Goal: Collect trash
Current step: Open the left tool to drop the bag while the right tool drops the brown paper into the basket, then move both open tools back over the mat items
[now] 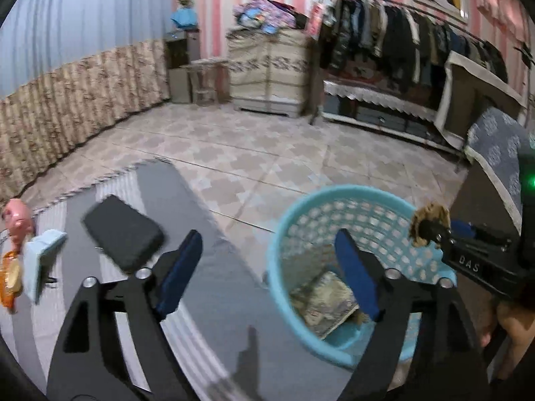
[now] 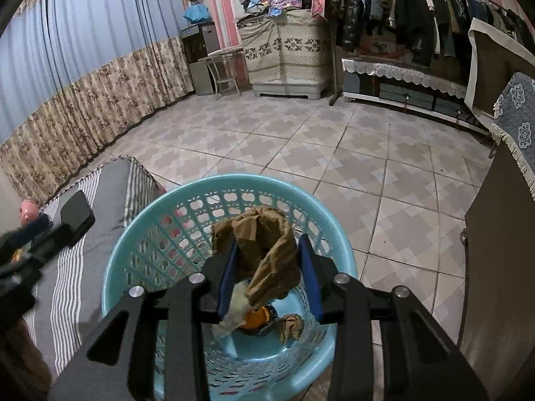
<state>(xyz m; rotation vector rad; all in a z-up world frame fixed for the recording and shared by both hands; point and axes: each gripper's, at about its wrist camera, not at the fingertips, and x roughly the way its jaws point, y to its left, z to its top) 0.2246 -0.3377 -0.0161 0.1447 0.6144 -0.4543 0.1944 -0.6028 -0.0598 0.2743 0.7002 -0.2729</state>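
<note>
Right gripper (image 2: 269, 275) clamps a crumpled brown paper wad (image 2: 264, 250) over the perforated turquoise plastic basket (image 2: 133, 234), left gripper (image 1: 267, 277) spread wide, empty, near its left rim.

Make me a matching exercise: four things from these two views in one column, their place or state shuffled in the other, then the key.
Things
1. brown paper
2. left gripper
3. black case
4. orange tub

Place or state
A. on the basket floor
B. open, nothing between the fingers
C. pinched in the right gripper above the basket
D. on the striped cloth

Pairs: 1-C, 2-B, 3-D, 4-A
</note>
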